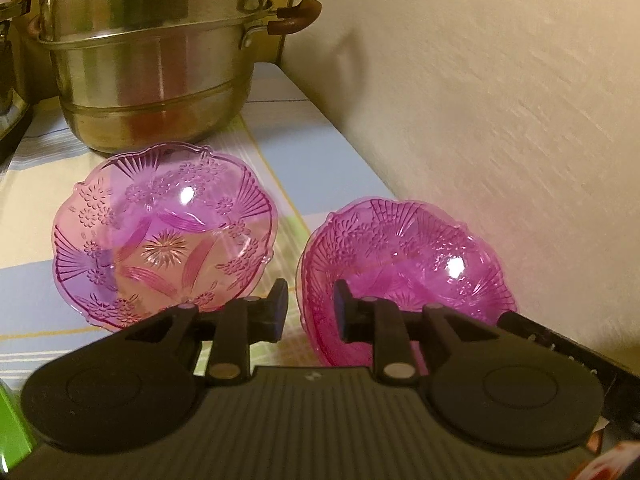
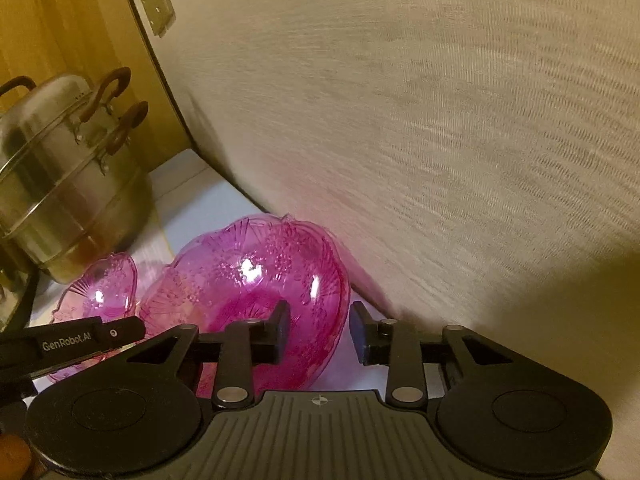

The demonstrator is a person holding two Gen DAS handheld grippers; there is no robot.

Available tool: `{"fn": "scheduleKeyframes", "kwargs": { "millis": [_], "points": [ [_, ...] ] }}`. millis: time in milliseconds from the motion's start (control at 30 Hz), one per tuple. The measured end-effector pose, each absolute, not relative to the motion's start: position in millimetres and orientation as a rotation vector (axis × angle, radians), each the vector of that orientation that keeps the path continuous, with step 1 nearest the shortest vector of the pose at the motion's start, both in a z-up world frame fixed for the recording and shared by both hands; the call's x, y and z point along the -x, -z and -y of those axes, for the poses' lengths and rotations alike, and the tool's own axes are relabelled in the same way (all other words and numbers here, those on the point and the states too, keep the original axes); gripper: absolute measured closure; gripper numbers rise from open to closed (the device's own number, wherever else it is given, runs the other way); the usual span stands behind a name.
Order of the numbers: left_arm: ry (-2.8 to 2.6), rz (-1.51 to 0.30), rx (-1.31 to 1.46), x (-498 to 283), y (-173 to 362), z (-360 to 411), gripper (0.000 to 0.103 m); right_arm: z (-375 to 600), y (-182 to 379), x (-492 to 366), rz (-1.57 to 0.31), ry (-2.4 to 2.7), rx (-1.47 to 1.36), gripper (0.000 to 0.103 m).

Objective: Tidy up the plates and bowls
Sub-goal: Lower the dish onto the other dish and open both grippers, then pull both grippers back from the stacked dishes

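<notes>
Bowls of pink patterned plastic sit on a striped cloth (image 1: pixel 280 120) beside a pale wall (image 1: pixel 500 100). Seen from the left wrist, a single paler bowl (image 1: pixel 164 232) lies at about ten o'clock from the left gripper (image 1: pixel 310 308), upright with its scalloped rim free on all sides. A deeper pink stack of bowls (image 1: pixel 408 264) lies at about two o'clock, close against the wall. That gripper's jaws are parted with a gap between the pads; the near rim of the stack shows in the gap by the right-hand pad, but neither pad presses on it. Behind the bowls, at about eleven o'clock, stands a tiered metal steamer pot (image 1: pixel 152 56) with brown handles. Seen from the right wrist, the stack (image 2: pixel 256 280) fills the area at eleven o'clock from the right gripper (image 2: pixel 320 330), and its rim passes between the spread jaws, with the left pad in front of the bowl's inside and the right pad outside it, apart from the plastic. The paler bowl (image 2: pixel 104 292) shows at nine o'clock, just beside the stack. The left gripper's finger (image 2: pixel 80 336) crosses in front of it.
</notes>
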State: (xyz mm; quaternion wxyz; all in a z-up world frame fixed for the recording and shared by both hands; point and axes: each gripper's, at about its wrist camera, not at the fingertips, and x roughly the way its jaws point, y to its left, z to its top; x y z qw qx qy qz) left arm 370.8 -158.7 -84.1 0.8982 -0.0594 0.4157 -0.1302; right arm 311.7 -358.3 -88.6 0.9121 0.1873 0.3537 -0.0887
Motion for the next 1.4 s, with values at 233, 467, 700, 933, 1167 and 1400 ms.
{"fn": "scheduleKeyframes", "kwargs": {
  "millis": [233,467,700,933,1167,1400],
  "points": [
    [0.257,-0.853,0.151,-362.9,78.2,153.0,0.082,355.9,87.3,-307.8,-0.722,0.185,-0.362,0.070],
    [0.253,-0.851,0.164,-349.2,71.1,148.6,0.082,354.9,82.7,-299.7,-0.712,0.197,-0.353,0.070],
    [0.248,-0.843,0.181,-328.5,61.0,142.6,0.081,349.7,73.2,-282.2,-0.705,0.188,-0.357,0.070],
    [0.235,-0.840,0.205,-305.4,49.4,130.5,0.077,342.0,61.8,-258.0,-0.709,0.166,-0.379,0.061],
    [0.206,-0.845,0.209,-277.2,42.0,115.6,0.066,332.1,52.9,-234.6,-0.746,0.129,-0.406,0.050],
    [0.172,-0.842,0.199,-241.0,32.1,102.0,0.047,318.0,41.9,-218.3,-0.805,0.105,-0.362,0.048]
  ]
}}
